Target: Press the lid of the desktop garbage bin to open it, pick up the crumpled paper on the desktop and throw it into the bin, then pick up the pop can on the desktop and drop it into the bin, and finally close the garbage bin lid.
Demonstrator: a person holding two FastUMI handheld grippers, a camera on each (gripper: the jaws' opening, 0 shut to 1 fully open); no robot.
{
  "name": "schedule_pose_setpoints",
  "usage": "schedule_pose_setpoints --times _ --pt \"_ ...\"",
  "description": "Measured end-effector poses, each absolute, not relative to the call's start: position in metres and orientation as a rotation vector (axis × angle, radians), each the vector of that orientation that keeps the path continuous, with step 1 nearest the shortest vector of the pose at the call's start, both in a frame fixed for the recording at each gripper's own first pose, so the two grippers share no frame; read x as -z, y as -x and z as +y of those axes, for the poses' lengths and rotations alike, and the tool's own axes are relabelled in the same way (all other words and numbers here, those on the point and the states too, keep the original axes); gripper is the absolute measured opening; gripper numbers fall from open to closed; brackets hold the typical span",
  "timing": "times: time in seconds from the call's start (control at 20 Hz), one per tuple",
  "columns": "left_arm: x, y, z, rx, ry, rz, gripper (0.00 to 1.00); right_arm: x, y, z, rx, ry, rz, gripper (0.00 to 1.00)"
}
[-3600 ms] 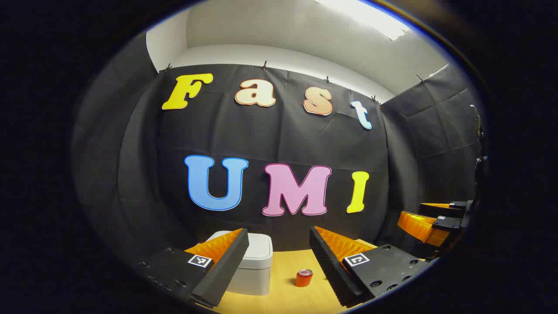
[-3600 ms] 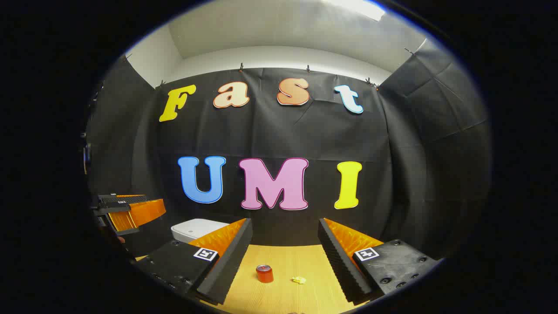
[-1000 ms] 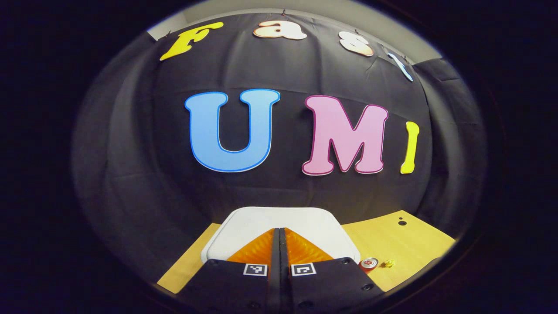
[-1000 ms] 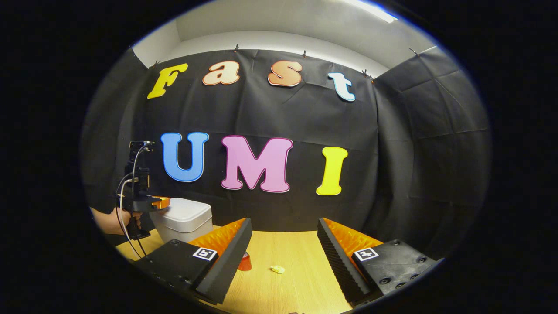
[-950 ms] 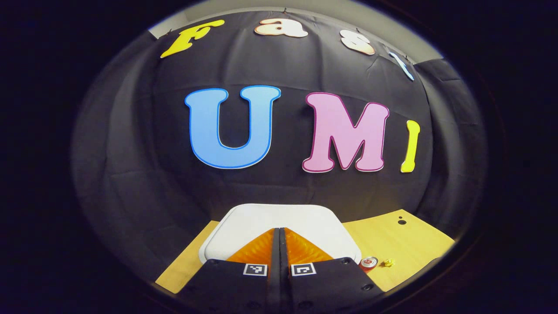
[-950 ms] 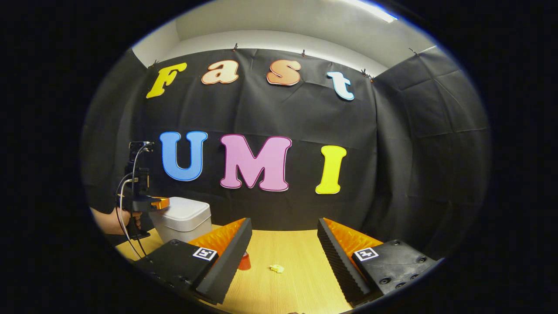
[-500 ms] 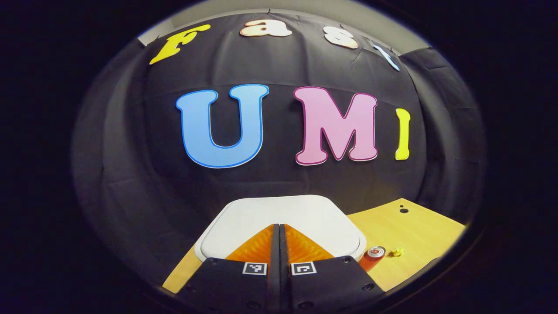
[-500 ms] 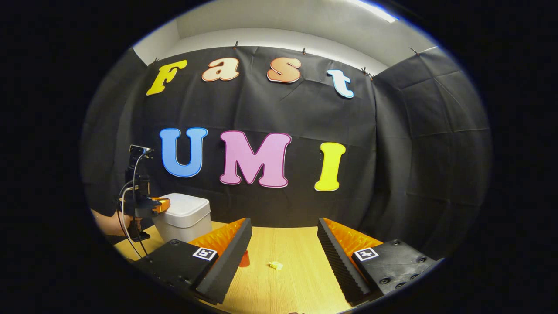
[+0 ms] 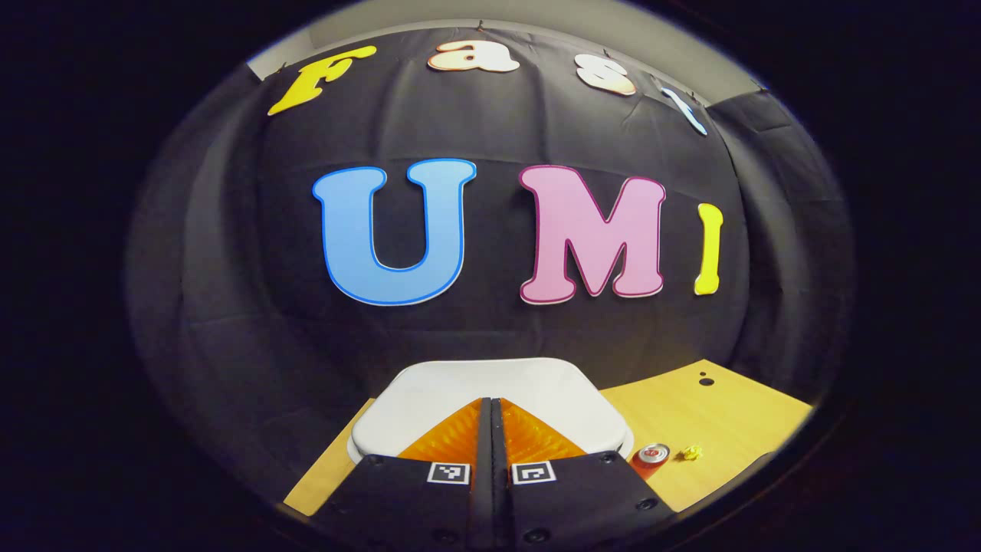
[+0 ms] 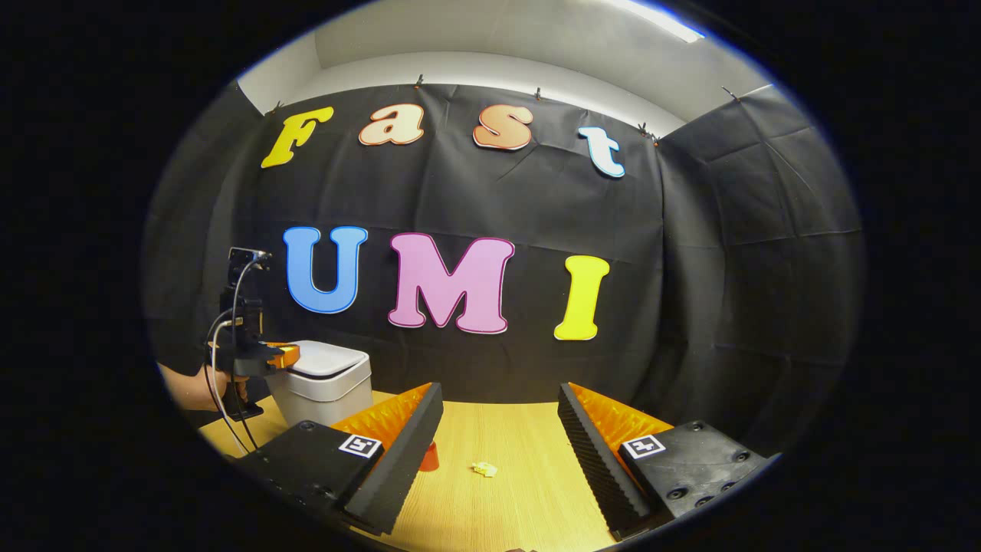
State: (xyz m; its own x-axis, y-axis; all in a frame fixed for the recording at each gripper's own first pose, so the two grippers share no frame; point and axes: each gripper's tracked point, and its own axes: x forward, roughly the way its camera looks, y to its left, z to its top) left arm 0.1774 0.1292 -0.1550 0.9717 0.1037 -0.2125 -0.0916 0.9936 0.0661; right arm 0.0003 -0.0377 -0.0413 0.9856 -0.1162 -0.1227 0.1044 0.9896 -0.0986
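On the bin (image 9: 490, 383), left side of the table (image 9: 713, 414): left gripper (image 9: 490, 402) has its 2 fingers pressed together, nothing between them, tips over the white lid (image 9: 536, 379) near its front edge. Can't tell from the left gripper view whether the tips touch the lid.

In the right gripper view the left gripper (image 10: 285, 355) sits at the lid's (image 10: 326, 359) near-left edge, held by a hand (image 10: 211, 383). Lid looks slightly raised off the bin body (image 10: 322, 399), dark gap under its rim.

Right gripper (image 10: 502, 406) hangs above the table (image 10: 521, 498), fingers spread wide, holding nothing.

Can (image 9: 651, 456) stands upright just right of the bin. Paper (image 9: 691, 452) lies just right of the can, not touching it. In the right gripper view the can (image 10: 429, 458) is partly hidden behind the right gripper's left finger; paper (image 10: 483, 468) lies on the table between the 2 fingers, farther out.
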Motion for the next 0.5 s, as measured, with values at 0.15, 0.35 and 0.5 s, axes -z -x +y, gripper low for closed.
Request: schedule_pose_setpoints --times 0.15,0.35,0.5 --pt "0.107 -0.177 0.125 -0.098 -0.096 0.131 0.06 0.041 0.0 -0.039 0.112 0.094 0.13 0.98" --pt "0.064 -0.157 0.108 -0.077 -0.153 0.063 0.05 0.042 -0.004 -0.044 0.118 0.083 0.139 0.98" --pt "0.036 -0.128 0.081 -0.052 -0.138 0.008 0.06 0.044 -0.012 -0.045 0.118 0.06 0.145 0.98"
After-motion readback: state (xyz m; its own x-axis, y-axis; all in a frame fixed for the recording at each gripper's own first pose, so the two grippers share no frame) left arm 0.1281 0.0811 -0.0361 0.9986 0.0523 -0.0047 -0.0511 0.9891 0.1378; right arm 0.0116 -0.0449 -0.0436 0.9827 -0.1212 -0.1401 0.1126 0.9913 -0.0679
